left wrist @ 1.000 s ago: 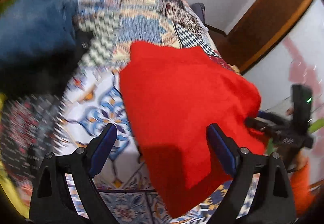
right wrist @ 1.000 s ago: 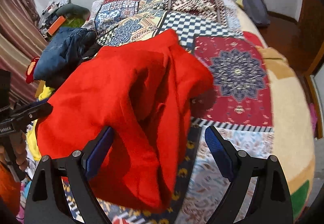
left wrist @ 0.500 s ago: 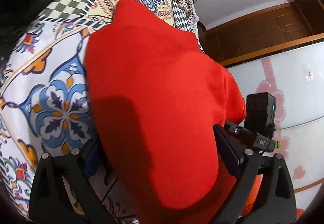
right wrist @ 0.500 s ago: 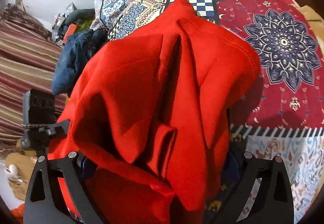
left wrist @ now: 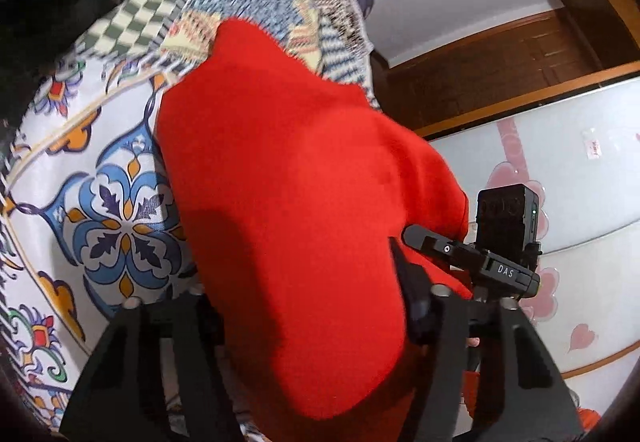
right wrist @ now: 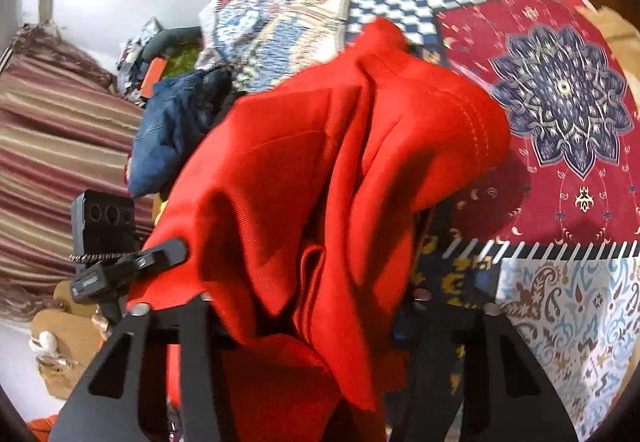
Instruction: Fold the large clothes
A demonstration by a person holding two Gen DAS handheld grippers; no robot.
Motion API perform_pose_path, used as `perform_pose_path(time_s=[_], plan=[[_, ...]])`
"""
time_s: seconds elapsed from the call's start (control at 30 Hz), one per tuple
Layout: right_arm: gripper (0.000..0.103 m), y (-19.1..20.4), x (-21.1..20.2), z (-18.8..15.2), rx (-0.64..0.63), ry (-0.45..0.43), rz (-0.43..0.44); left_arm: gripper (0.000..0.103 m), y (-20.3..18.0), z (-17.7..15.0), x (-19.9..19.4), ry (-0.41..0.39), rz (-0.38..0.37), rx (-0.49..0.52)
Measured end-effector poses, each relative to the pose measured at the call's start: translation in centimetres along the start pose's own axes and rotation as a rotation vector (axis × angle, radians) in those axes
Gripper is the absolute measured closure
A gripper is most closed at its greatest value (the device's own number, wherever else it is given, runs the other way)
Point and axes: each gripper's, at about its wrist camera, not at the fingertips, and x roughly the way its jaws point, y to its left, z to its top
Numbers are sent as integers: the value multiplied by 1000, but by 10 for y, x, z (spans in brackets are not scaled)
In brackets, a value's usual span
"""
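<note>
Red garment (left wrist: 296, 202) bunches on the patchwork bedspread (left wrist: 100, 178); my left gripper (left wrist: 308, 318) and right gripper (right wrist: 312, 318) are closing around its fabric.

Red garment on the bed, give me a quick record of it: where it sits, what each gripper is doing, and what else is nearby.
garment: red garment, bunched and creased
surface: patchwork bedspread
left gripper: jaws closing, red fabric between them
right gripper: jaws closing, red fabric between them
grip: contact hidden under cloth in both views
nearby: blue denim clothes beyond the garment
fold state: not yet neat
</note>
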Motion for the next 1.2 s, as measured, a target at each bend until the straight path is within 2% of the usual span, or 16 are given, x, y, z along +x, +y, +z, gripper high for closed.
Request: perform_pose_path(time_s=[0.07, 0.23, 0.43, 0.6, 0.77, 0.87, 0.97, 1.1, 1.13, 1.2], plan=[[65, 17, -6, -1, -39, -11, -9, 51, -10, 1, -12, -14, 2, 33], [66, 58, -9, 6, -109, -44, -31, 53, -31, 12, -48, -57, 20, 95], [66, 117, -11, 42, -178, -132, 23, 53, -59, 47, -129, -199, 52, 213], [66, 180, 1, 80, -281, -195, 75, 53, -56, 86, -205, -327, 104, 259], [66, 236, 50, 128, -362, -190, 128, 53, -16, 131, -266, -414, 154, 211], [66, 258, 89, 150, -399, -172, 133, 53, 20, 157, -285, -434, 193, 175], [66, 271, 142, 174, -402, -133, 131, 53, 68, 181, -288, -430, 238, 119], [66, 262, 218, 189, -379, -53, 85, 52, 144, 197, -264, -377, 315, 2], [66, 253, 235, 190, -358, -20, 68, 51, 167, 197, -257, -373, 320, -21], [63, 235, 262, 188, -340, 10, 36, 49, 191, 194, -256, -395, 253, -33]])
